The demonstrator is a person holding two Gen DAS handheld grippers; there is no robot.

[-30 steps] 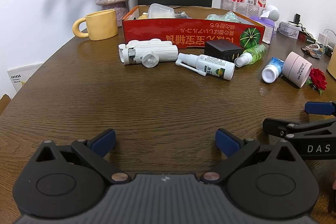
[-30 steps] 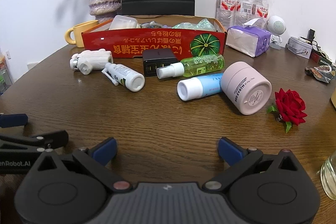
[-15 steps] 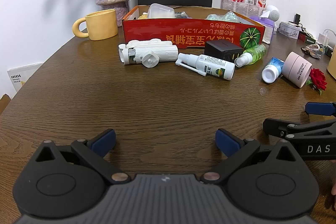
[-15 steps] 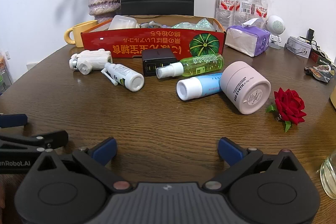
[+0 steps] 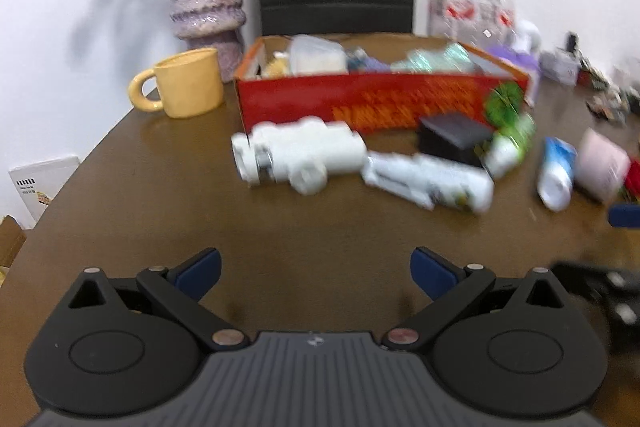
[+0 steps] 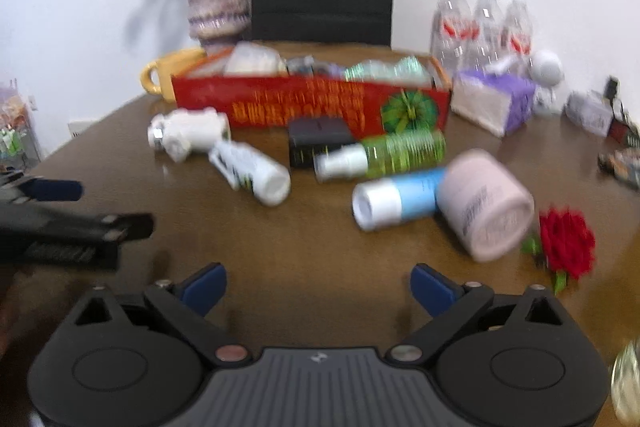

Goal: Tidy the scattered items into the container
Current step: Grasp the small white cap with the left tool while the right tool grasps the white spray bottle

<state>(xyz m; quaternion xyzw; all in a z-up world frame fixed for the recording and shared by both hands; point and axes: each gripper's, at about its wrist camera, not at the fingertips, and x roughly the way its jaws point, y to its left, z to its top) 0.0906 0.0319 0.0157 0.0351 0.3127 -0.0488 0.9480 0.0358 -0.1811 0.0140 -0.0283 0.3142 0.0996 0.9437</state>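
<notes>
An approach is in hand: the left gripper (image 5: 314, 269) is held apart and empty, the right gripper (image 6: 318, 285) is closing on nothing; next, the white bottle (image 6: 252, 171) must be straddled.

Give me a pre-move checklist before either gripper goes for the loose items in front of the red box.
1. Left gripper empty, jaws wide: ok.
2. Right gripper empty; jaws closing slightly, nothing between them: ok.
3. Red box has free space: cannot tell, it already holds several things.
4. White spray bottle lies apart from the black box, free to grasp: ok.
5. Blue tube clear of the pink jar: not ok, they appear to touch.
6. Sharp view: not ok, both blurred.
</notes>
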